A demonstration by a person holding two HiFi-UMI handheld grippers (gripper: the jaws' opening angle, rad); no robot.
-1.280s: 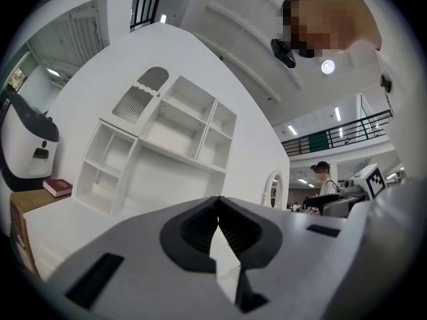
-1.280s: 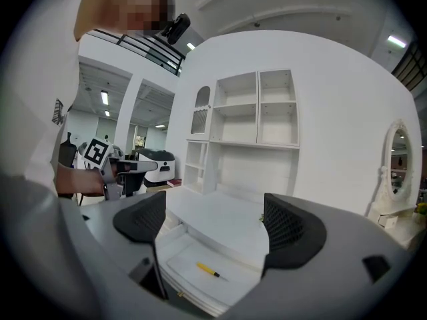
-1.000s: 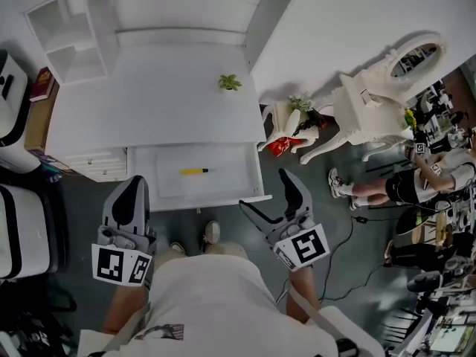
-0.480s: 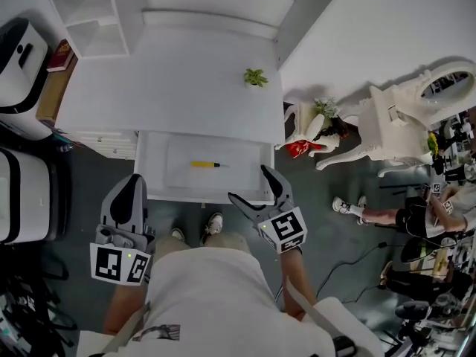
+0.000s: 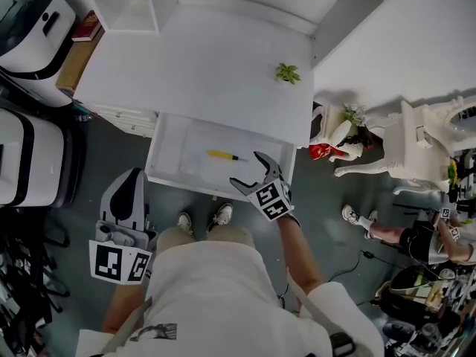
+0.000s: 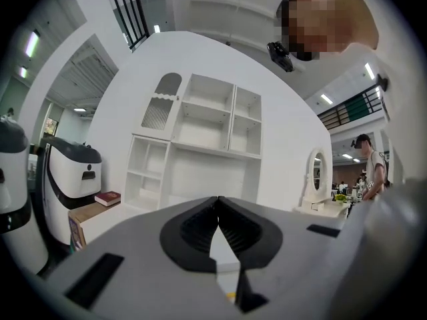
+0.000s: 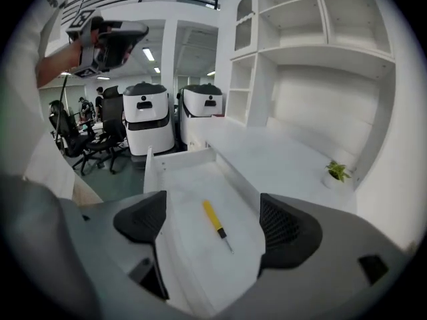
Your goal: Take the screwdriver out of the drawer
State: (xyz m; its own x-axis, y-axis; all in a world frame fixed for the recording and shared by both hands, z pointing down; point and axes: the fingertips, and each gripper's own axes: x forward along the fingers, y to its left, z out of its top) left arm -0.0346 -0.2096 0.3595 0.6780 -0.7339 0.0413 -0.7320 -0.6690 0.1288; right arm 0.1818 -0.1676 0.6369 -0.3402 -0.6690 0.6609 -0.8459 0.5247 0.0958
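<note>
Two grippers are showing: the right gripper (image 5: 245,169), jaws spread wide, is hovering over the open drawer (image 5: 181,149) near the yellow screwdriver (image 5: 222,155); the left gripper (image 5: 132,181), jaws pressed together, is hanging outside the drawer.

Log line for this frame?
drawer open | screwdriver inside, ungrasped | right gripper open at drawer front | left gripper shut, empty

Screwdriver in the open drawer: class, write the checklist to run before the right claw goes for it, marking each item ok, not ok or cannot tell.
1. Drawer pulled open: ok.
2. Screwdriver lies alone on the drawer floor: ok.
3. Right claw jaws apart: ok.
4. Screwdriver framed between those jaws in the right gripper view: ok.
5. Right claw down at the screwdriver: not ok, it is short of it.
6. Left claw shut, outside the drawer: ok.
</note>
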